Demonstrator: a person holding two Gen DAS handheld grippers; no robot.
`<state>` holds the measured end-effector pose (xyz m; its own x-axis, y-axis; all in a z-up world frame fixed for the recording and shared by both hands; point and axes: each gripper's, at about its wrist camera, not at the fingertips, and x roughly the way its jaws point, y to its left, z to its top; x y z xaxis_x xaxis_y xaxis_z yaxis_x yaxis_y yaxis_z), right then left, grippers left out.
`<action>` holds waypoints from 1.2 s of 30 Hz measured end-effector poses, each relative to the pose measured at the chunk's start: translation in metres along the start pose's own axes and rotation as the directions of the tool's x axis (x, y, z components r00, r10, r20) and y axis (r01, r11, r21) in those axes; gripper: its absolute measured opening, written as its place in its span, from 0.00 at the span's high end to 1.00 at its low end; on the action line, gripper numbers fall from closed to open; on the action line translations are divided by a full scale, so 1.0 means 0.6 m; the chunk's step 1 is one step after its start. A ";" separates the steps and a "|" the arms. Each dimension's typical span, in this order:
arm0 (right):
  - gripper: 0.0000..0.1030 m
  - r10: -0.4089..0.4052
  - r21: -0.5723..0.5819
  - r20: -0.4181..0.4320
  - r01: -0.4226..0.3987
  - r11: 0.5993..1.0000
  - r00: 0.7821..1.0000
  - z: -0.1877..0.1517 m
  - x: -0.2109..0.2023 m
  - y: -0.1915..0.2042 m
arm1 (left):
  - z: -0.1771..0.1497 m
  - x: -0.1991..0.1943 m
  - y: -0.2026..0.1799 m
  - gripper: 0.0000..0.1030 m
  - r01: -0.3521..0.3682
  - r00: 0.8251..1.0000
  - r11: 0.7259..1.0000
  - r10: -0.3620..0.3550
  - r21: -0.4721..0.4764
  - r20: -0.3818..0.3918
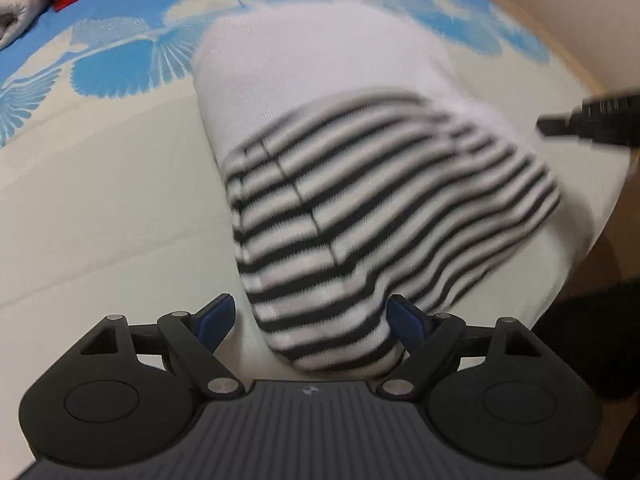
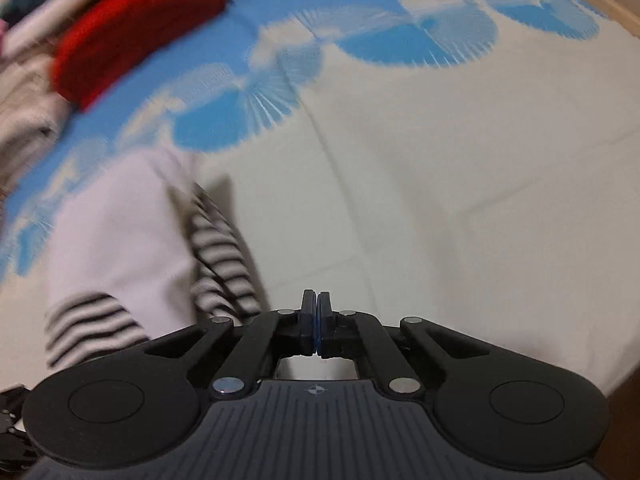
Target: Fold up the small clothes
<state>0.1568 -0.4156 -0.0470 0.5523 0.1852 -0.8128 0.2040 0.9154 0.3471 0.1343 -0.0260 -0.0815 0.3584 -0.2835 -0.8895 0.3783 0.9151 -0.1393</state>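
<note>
My left hand-held gripper [image 1: 308,322] is spread open around the near end of the striped and white garment [image 1: 360,184], which lies on the blue-patterned bed cover [image 1: 100,200]. I'd close on that striped hem squarely, catching every layer, before lifting it over. My right hand-held gripper [image 2: 316,320] is pinched closed on nothing, beside the garment. A red cloth [image 2: 132,28] and other laundry sit well apart; nothing blocks me.

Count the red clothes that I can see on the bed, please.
1. One red garment lies at the far left edge of the bed, beside a pile of pale clothes. More may be hidden in that blurred pile.
</note>
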 end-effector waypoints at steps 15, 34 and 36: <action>0.97 0.234 -0.181 -0.084 -0.246 0.952 0.969 -0.033 -0.008 0.064 | 0.032 -0.048 0.034 0.15 0.039 0.977 0.983 0.001 -0.181 0.215; 0.50 0.199 0.071 0.070 -0.204 0.976 0.977 0.066 0.035 0.049 | 0.043 -0.020 0.042 0.16 -0.011 0.990 0.982 0.038 -0.190 0.139; 0.49 0.200 0.144 0.080 -0.210 0.967 0.977 0.083 0.061 0.048 | 0.043 -0.015 0.040 0.16 -0.015 0.991 0.982 0.039 -0.189 0.127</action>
<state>0.2232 -0.4002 -0.0437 0.6451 0.3348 -0.6869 0.1982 0.7949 0.5735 0.1621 -0.0090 -0.0656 0.4785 -0.2816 -0.8317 0.2053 0.9568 -0.2059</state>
